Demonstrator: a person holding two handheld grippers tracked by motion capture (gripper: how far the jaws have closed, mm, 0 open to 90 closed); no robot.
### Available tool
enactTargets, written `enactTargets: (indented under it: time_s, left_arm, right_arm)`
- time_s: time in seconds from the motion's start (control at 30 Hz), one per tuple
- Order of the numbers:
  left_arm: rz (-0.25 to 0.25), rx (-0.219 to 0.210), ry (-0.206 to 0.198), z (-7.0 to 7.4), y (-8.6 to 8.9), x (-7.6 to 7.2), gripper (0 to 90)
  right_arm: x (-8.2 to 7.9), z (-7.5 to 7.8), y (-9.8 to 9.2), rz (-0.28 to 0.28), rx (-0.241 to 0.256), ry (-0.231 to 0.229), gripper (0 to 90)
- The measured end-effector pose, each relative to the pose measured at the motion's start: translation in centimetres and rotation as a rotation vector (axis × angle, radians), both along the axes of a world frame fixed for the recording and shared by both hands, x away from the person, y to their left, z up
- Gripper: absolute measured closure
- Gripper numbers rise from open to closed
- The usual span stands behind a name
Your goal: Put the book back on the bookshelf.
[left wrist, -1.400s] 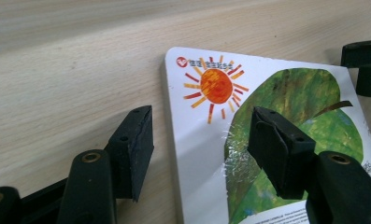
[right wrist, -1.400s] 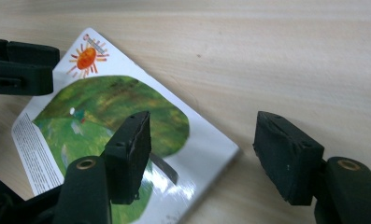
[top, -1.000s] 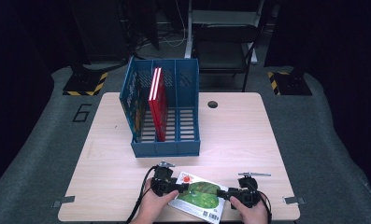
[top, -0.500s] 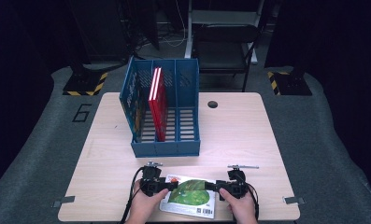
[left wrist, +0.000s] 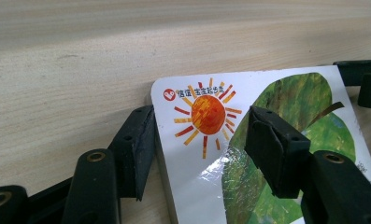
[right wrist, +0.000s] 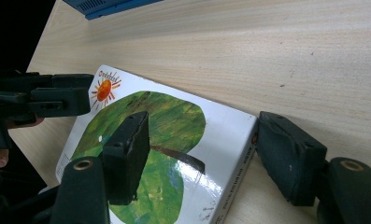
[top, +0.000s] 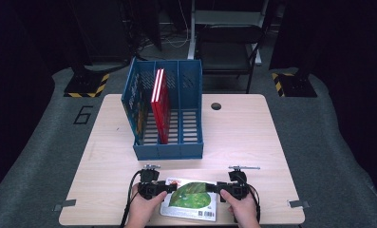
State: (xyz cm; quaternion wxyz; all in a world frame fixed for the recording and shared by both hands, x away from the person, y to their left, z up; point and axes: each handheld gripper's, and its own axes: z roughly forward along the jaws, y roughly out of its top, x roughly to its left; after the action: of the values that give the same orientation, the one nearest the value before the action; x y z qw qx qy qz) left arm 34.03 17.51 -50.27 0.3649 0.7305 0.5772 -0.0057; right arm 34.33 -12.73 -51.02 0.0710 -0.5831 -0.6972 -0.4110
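Note:
A picture book (top: 191,200) with a green leaf and an orange sun on its cover lies flat near the table's front edge. My left gripper (top: 169,188) is at the book's left end and stands open. In the left gripper view (left wrist: 201,116) one jaw rests on the table beside the book's edge (left wrist: 160,140) and the other is over the cover. My right gripper (top: 215,188) is at the right end, also open. In the right gripper view (right wrist: 202,122) its jaws straddle the book's spine (right wrist: 241,154), one over the cover (right wrist: 174,116) and one on the table side.
A blue three-slot file rack (top: 167,148) stands at mid-table behind the book, with red books (top: 160,102) upright in it and a colourful one (top: 139,109) against its left wall. A black chair (top: 229,45) stands beyond the table. The table's front edge (top: 181,222) is just below the book.
Both grippers and the book have shifted a little to the left, and the book now lies squarer to the table's front edge. The grippers sit closer against the book's two ends.

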Motion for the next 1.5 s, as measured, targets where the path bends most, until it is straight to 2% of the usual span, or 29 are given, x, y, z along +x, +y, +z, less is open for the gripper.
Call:
enactTargets:
  time_s: [0.1,0.17,0.4,0.43,0.47,0.5,0.53,0.57,0.6,0.63,0.67,0.7,0.73,0.77,0.83,0.87,0.97,1.03,1.07,1.1,1.17,1.27,1.37,1.47,1.5]
  left_arm:
    - [-0.008,-0.004,-0.003,0.3,0.1,0.0,43.0]
    - [-0.008,-0.005,-0.007,0.3,0.1,0.0,43.0]
    - [-0.006,-0.016,-0.016,0.5,0.2,0.0,43.1]
    - [-0.011,-0.015,-0.016,0.6,0.2,0.0,43.1]
    - [-0.016,-0.036,-0.024,0.7,0.3,0.0,43.2]
    - [-0.025,-0.113,-0.022,0.7,0.2,0.0,50.2]
    - [-0.055,-0.186,0.008,0.7,-0.1,0.0,56.3]
    - [-0.062,-0.131,0.001,1.0,-0.7,-0.2,56.2]
    - [-0.062,-0.131,0.001,1.0,-0.7,-0.2,53.6]
    - [-0.086,-0.041,-0.076,1.3,-2.0,-0.6,51.4]
    - [-0.096,-0.033,-0.073,1.4,-2.3,-0.6,49.1]
    - [-0.103,-0.022,-0.078,1.3,-2.4,-0.5,47.4]
    - [-0.106,-0.018,-0.072,1.3,-2.2,-0.4,45.9]
    - [-0.09,-0.023,-0.068,1.1,-2.2,-0.5,45.8]
    - [-0.083,-0.027,-0.054,0.8,-1.9,-0.4,45.8]
    - [-0.097,-0.038,-0.039,0.7,-1.8,-0.3,45.6]
    - [-0.116,-0.048,-0.025,0.4,-2.0,-0.4,44.8]
    - [-0.136,-0.046,-0.019,0.3,-2.2,-0.4,44.8]
    - [-0.132,-0.046,-0.021,0.1,-2.3,-0.5,44.6]
    - [-0.141,-0.049,-0.005,0.1,-2.4,-0.4,44.3]
    - [-0.143,-0.046,-0.012,-0.1,-2.7,-0.3,43.8]
    - [-0.166,-0.044,-0.001,-0.2,-3.3,-0.2,43.1]
    - [-0.191,-0.04,0.007,-0.3,-3.9,0.0,42.2]
    - [-0.196,-0.04,0.006,-0.5,-4.4,0.1,41.4]
    - [-0.207,-0.028,0.006,-0.6,-4.5,0.2,41.4]
  right_arm:
    - [0.0,0.0,-0.1,0.0,0.005,-0.013,34.9]
    - [0.0,0.2,-0.1,-0.007,0.019,0.001,35.0]
    - [0.0,0.4,-0.2,-0.007,0.019,-0.011,35.5]
    - [0.0,0.4,-0.2,-0.008,0.018,-0.022,36.0]
    - [0.0,0.5,-0.2,-0.01,0.024,-0.029,40.9]
    - [-0.1,0.7,-0.4,0.023,0.104,-0.041,60.7]
    - [-0.1,0.6,-0.3,0.06,0.268,-0.006,49.1]
    - [-0.2,0.7,0.2,0.075,0.295,0.017,48.2]
    - [-0.4,1.1,1.0,0.098,0.147,-0.048,47.3]
    - [-0.5,1.4,1.7,0.119,-0.01,-0.115,47.0]
    - [-0.5,1.6,2.0,0.121,-0.051,-0.128,46.7]
    - [-0.4,1.6,1.8,0.119,0.002,-0.121,45.8]
    - [-0.3,1.6,1.4,0.102,0.022,-0.119,45.6]
    - [-0.2,1.8,0.9,0.081,0.003,-0.123,45.2]
    - [0.0,1.9,-0.1,0.041,0.003,-0.12,45.1]
    - [0.1,1.9,-0.6,0.026,0.002,-0.119,44.7]
    - [0.0,1.8,-1.4,0.017,-0.064,-0.118,43.6]
    - [-0.3,1.7,-1.6,0.019,-0.091,-0.102,42.7]
    - [-0.4,1.6,-1.6,0.024,-0.107,-0.101,42.4]
    - [-0.6,1.6,-1.7,0.026,-0.123,-0.103,42.2]
    - [-1.0,1.6,-1.8,0.028,-0.146,-0.113,41.5]
    - [-1.5,1.7,-2.3,0.01,-0.176,-0.119,40.6]
    - [-2.1,1.7,-3.3,-0.021,-0.185,-0.114,39.4]
    - [-2.6,1.6,-4.4,-0.057,-0.196,-0.097,39.1]
    - [-2.7,1.5,-4.7,-0.067,-0.204,-0.088,39.1]
